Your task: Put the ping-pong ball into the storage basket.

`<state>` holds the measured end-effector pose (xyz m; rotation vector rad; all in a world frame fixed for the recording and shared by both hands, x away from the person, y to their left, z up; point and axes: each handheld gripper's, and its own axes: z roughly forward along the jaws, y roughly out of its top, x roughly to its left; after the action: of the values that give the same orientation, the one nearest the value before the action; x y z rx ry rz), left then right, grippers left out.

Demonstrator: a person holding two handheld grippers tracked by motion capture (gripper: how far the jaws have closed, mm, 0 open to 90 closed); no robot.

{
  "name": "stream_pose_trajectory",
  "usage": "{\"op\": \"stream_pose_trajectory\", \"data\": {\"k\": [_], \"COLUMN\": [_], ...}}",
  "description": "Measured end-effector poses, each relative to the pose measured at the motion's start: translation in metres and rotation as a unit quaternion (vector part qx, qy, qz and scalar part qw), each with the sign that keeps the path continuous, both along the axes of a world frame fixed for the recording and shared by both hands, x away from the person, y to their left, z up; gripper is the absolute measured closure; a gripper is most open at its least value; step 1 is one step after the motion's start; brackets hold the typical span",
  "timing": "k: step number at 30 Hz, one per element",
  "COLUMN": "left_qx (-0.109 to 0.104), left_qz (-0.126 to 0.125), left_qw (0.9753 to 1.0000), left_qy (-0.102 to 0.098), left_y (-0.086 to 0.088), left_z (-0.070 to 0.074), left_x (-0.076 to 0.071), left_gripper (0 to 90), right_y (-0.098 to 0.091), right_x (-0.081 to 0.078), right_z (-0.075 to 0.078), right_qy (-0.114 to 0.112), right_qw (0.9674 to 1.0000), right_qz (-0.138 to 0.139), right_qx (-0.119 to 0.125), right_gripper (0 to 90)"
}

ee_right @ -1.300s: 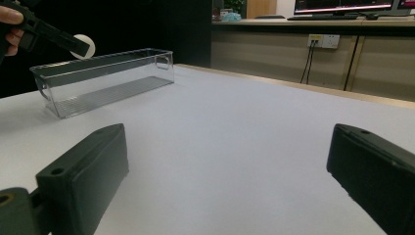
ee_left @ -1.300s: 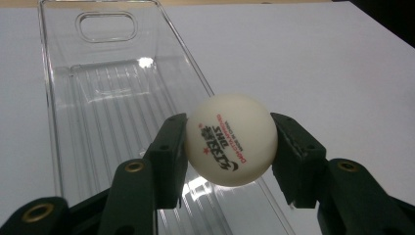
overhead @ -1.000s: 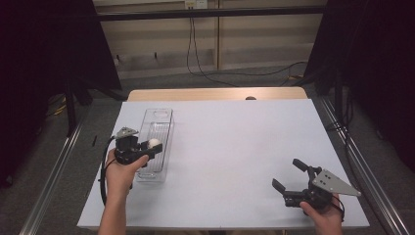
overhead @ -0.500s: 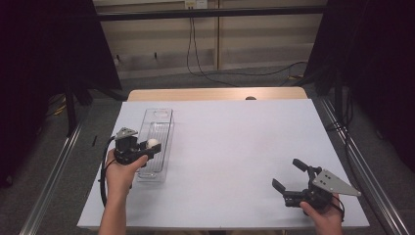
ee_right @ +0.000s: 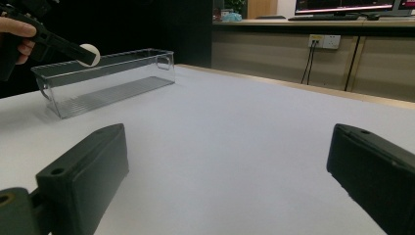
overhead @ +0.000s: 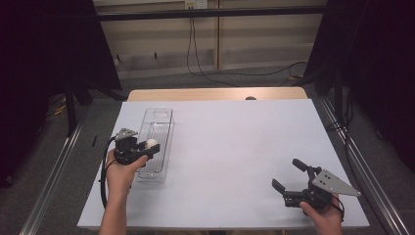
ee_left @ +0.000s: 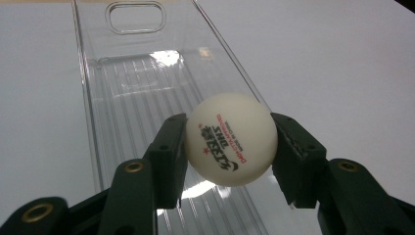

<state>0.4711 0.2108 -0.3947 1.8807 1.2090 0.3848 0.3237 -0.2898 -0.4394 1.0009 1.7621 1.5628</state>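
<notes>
Now the left gripper (overhead: 147,148) is clenched on a white ball (ee_left: 231,138), one black jaw pressing each side of it, with the red and black print on the ball facing the left gripper view's camera. Ball and jaws hang above the clear tray (overhead: 155,142), over its ribbed floor and toward the end nearer the person; from the right gripper view the ball (ee_right: 90,54) sits just above the tray's (ee_right: 105,78) rim. That long tray lies on the left part of the white table (overhead: 235,147), its handle cut-out at the far end. Over at the near right corner, the right gripper (overhead: 288,177) rests low by the table, released, jaws spread wide with bare tabletop between them, well apart from the tray.
</notes>
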Motion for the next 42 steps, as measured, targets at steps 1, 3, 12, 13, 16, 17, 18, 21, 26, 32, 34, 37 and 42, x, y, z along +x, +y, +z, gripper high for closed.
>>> {"op": "stream_pose_trajectory", "data": {"k": [1, 3, 12, 13, 16, 17, 18, 21, 26, 32, 34, 37, 42], "left_qx": [0.001, 0.003, 0.009, 0.011, 0.016, 0.012, 0.013, 0.015, 0.015, 0.014, 0.011, 0.01, 0.005], "left_qz": [-0.002, -0.002, 0.002, 0.002, 0.003, 0.007, 0.006, 0.008, 0.007, 0.013, 0.012, 0.012, 0.016], "left_qw": [1.0, 1.0, 1.0, 0.9999, 0.9999, 0.9999, 0.9999, 0.9998, 0.9998, 0.9997, 0.9998, 0.9998, 0.9997], "left_qy": [0.001, 0.0, -0.004, -0.003, -0.004, -0.006, -0.007, -0.009, -0.008, -0.014, -0.014, -0.014, -0.018], "left_y": [0.0005, 0.0005, -0.0005, -0.0004, -0.0001, -0.0004, -0.0003, -0.0004, -0.0006, -0.0003, 0.0, -0.0006, -0.0007], "left_z": [-0.0001, -0.0003, -0.0033, -0.0037, -0.0046, -0.0048, -0.0048, -0.0051, -0.0055, -0.0051, -0.0052, -0.0048, -0.0036], "left_x": [0.0003, 0.0003, 0.0012, 0.0014, 0.0021, 0.0022, 0.0023, 0.0024, 0.0025, 0.002, 0.0023, 0.0017, 0.0003], "left_gripper": [51.0, 51.0, 50.6, 50.6, 50.3, 50.0, 49.9, 50.1, 50.0, 49.0, 47.9, 46.7, 40.5], "right_y": [-0.0001, -0.0001, 0.0, -0.0005, -0.0002, -0.0001, -0.0001, 0.0001, 0.0005, 0.0002, 0.0005, -0.0001, 0.0001], "right_x": [-0.0002, -0.0001, -0.0001, 0.0001, -0.0002, -0.0002, -0.0002, 0.0, -0.0001, 0.0, 0.0002, 0.0002, -0.0002], "right_z": [0.0002, 0.0001, 0.0001, -0.0001, 0.0003, 0.0003, 0.0002, 0.0001, 0.0002, 0.0, 0.0, 0.0, 0.0003], "right_qy": [0.001, 0.0, 0.0, 0.0, 0.0, 0.0, 0.0, 0.0, 0.001, 0.001, -0.001, 0.0, 0.0], "right_qw": [1.0, 1.0, 1.0, 1.0, 1.0, 1.0, 1.0, 1.0, 1.0, 1.0, 1.0, 1.0, 1.0], "right_qz": [-0.001, -0.002, -0.002, 0.002, 0.0, 0.0, 0.0, -0.002, -0.001, 0.001, -0.001, 0.0, -0.002], "right_qx": [0.002, 0.002, 0.001, -0.001, 0.0, 0.0, 0.0, 0.002, 0.002, -0.001, 0.001, 0.0, 0.002], "right_gripper": [1.4, 1.4, 1.4, 1.4, 1.4, 1.4, 1.4, 1.4, 1.4, 1.4, 1.4, 1.4, 1.4]}}
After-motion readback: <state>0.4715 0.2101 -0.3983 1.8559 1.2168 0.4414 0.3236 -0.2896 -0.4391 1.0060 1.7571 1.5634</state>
